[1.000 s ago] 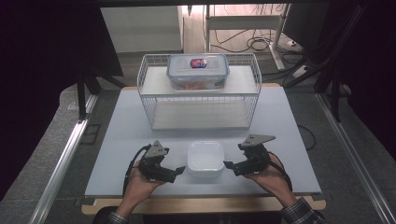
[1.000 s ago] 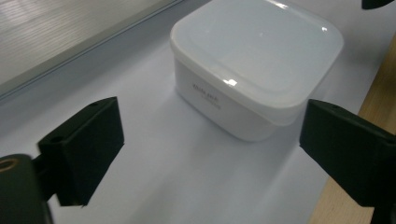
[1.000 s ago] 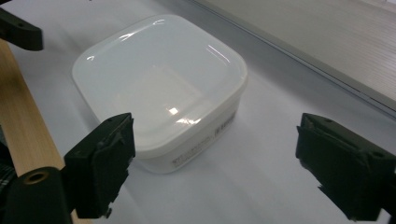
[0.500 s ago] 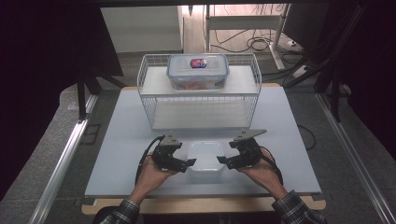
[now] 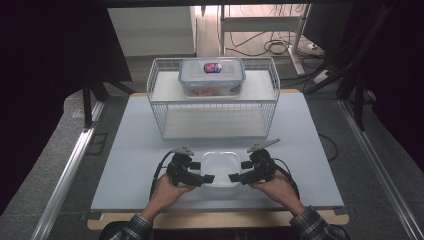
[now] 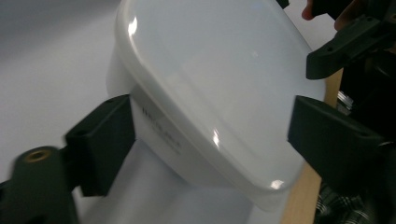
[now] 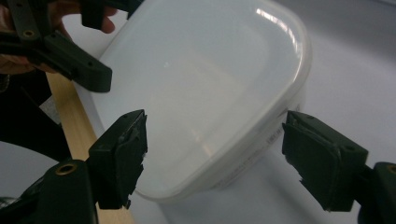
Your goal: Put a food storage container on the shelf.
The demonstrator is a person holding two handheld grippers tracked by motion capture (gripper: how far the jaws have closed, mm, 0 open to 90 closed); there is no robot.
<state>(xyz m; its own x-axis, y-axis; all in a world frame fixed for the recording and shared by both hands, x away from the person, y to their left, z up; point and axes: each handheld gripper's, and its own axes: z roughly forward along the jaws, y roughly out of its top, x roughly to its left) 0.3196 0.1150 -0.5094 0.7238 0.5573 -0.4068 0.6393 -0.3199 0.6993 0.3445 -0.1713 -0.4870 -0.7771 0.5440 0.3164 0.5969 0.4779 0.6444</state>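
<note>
You had both tools, left tool (image 5: 208,178) and right tool (image 5: 234,177), closing around the light, stiff, slick translucent white plastic container (image 5: 220,168) at lower centre, jaws straddling its opposite rims, not yet clamped.

Background items I see beyond the work zone

I note a white wire basket (image 5: 215,107) standing at the far half of the pale table (image 5: 125,150), open side toward me. On its top shelf rests a clear lidded storage box (image 5: 212,76) bearing a red-and-blue label (image 5: 212,67). Behind the table, loose cables (image 5: 272,47) lie on the floor. A metal rail (image 5: 67,175) runs along the left.
</note>
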